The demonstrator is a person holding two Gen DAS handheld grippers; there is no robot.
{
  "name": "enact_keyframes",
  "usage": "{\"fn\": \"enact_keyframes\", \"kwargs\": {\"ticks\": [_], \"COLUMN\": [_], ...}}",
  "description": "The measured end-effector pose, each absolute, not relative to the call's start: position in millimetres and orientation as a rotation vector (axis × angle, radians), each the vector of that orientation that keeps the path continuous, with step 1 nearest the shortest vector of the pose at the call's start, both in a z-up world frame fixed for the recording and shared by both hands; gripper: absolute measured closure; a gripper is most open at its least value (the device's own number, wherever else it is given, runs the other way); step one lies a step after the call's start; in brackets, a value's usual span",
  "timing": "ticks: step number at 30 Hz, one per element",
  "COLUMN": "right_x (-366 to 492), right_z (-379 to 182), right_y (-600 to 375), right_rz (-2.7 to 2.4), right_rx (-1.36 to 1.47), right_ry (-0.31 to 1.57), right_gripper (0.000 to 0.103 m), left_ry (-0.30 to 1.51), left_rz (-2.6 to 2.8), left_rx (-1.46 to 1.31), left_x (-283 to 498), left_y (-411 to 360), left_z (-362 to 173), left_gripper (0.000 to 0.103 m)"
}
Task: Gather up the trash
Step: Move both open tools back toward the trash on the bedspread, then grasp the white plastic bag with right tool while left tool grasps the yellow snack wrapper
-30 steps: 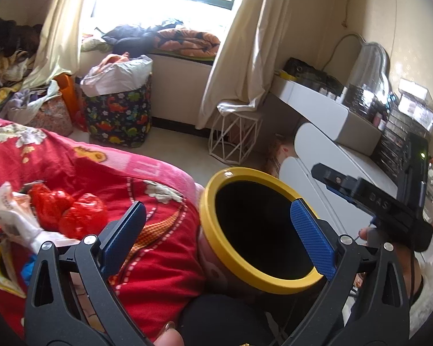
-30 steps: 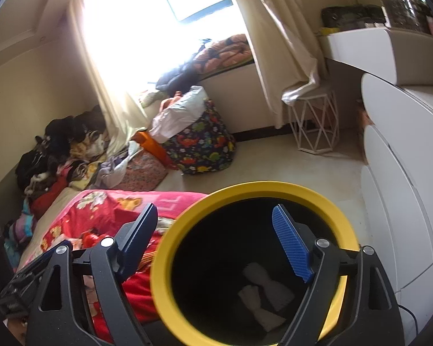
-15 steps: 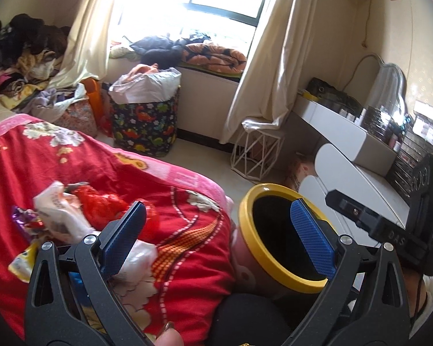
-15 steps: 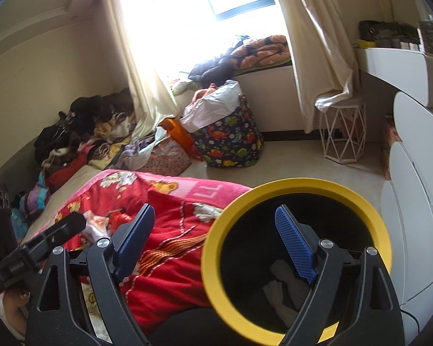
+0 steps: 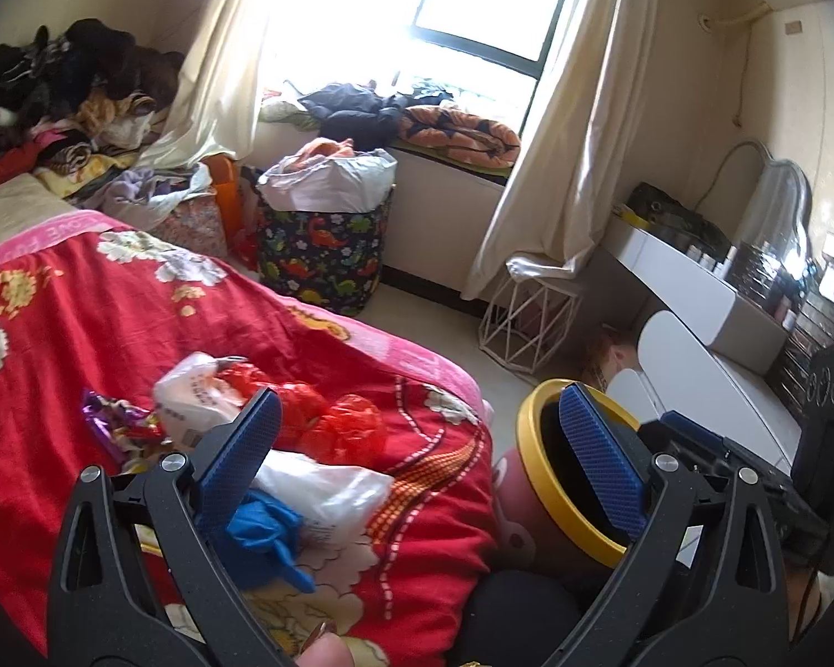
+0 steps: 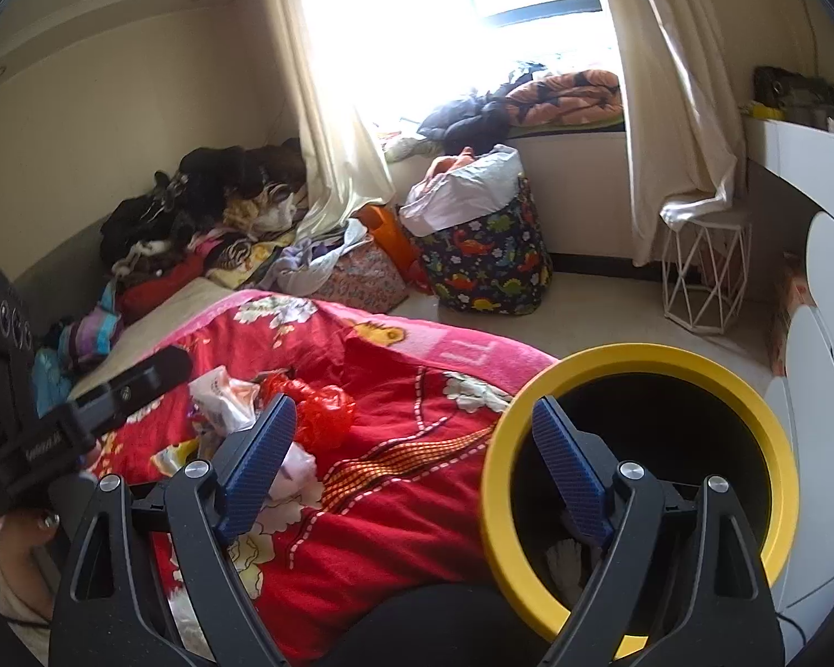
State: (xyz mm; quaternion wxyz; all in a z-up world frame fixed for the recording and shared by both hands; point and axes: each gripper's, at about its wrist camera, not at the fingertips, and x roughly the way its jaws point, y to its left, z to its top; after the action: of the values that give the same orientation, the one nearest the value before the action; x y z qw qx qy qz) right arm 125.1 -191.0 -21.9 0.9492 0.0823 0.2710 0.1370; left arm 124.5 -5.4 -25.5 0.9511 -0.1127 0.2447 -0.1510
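Both my claws, left claw [image 5: 411, 444] and right claw [image 6: 411, 456], have swung from the yellow-rimmed bin [image 6: 639, 367] toward the trash pile [image 5: 283, 428] on the bed. Jaws wide, empty; pile ahead-left, bin right. Next pickup follows.

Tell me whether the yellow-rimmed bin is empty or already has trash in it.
Not empty: the right wrist view shows pale crumpled pieces at the bottom of the yellow-rimmed bin.
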Motion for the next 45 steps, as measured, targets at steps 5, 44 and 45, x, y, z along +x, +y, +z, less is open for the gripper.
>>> {"fn": "enact_keyframes", "kwargs": {"ticks": [5, 44, 45], "right_x": [128, 196, 197], "right_z": [-25, -106, -109], "right_y": [-175, -59, -57], "right_rz": [0.308, 0.492, 0.499], "right_rx": [0.14, -0.061, -0.058], "right_ry": [0.567, 0.809, 0.811], "right_gripper": [0.019, 0.02, 0.021], "left_ry": [0.499, 0.69, 0.701], "left_rz": [-0.267, 0.004, 0.006], "left_rx": [-0.247, -0.458, -0.465], "left_x": [125, 133, 133], "left_y": [11, 128, 129], "left_z": [-27, -107, -110], "left_gripper": [0.011, 0.011, 0.013]}}
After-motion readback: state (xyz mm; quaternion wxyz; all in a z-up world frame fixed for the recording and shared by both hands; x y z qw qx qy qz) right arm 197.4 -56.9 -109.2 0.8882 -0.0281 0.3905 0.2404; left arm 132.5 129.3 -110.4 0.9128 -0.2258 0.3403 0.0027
